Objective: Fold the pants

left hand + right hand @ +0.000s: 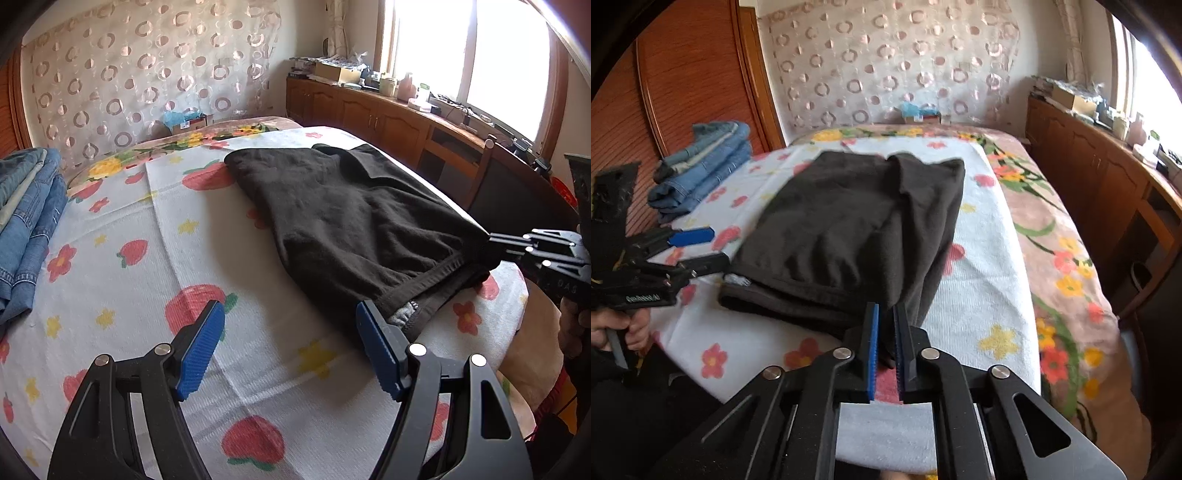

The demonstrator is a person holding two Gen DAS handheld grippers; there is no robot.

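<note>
The right gripper (885,314) tilts down toward the near edge of the black pants (857,225), its 2 blue pads almost together and pinching the pants' near right corner — a bit of dark cloth sits between them. The left gripper (290,325) also angles downward at the pants' near left corner, its fingers (201,350) well apart and holding nothing; the inner finger sits just beside the waistband label. A hand (617,328) grips the left tool's handle, left of the pants.

The pants lie folded on a white towel (122,221) printed with strawberries and flowers, spread over a pink floral blanket (1052,236). Left of the pants, well apart, sits a stack of folded jeans (701,170). Behind the pants hangs a curtain (886,66) with ring patterns; to their right runs a wooden cabinet (373,110) — cluttered on top — under a bright window (472,48).
</note>
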